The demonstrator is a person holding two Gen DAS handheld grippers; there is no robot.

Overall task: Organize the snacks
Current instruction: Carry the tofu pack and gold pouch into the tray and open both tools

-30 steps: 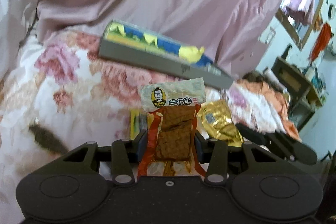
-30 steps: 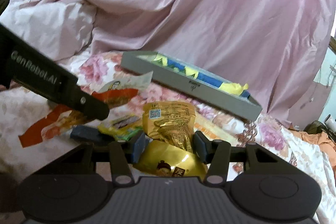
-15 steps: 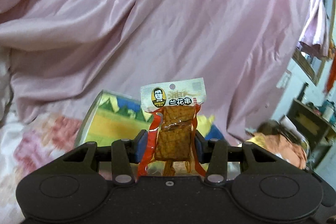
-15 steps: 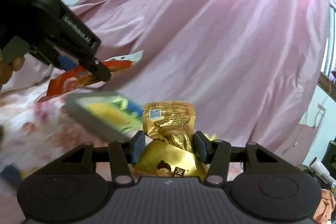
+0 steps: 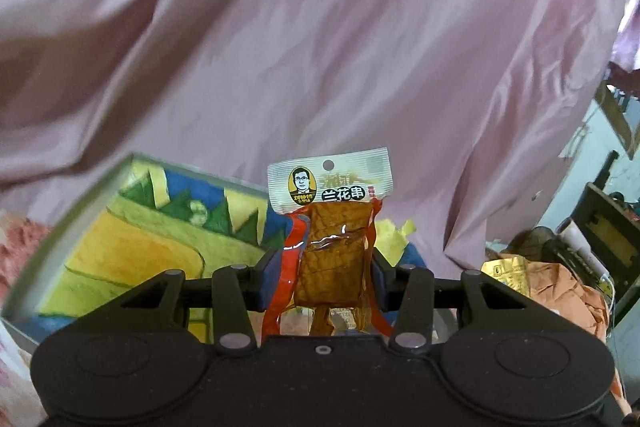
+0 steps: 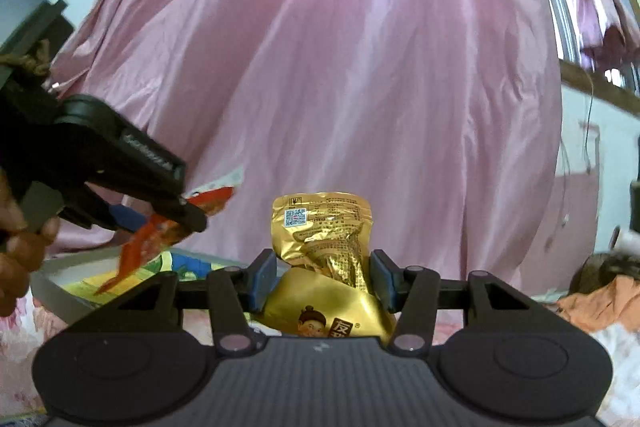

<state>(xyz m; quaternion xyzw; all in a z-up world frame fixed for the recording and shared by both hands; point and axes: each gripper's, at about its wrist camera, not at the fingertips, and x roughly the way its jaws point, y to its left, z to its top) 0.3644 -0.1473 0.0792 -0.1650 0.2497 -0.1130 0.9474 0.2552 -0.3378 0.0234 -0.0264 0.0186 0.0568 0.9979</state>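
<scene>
While fingers clamp red snack packet (image 5: 330, 247) and gold pouch (image 6: 324, 235), colourful-bottomed tray (image 5: 132, 247) below.

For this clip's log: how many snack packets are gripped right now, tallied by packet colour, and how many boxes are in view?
Red and clear snack packet, in the left gripper: 1
Gold snack packet, in the right gripper: 1
Grey box with colourful lining: 1
Total: 3
</scene>
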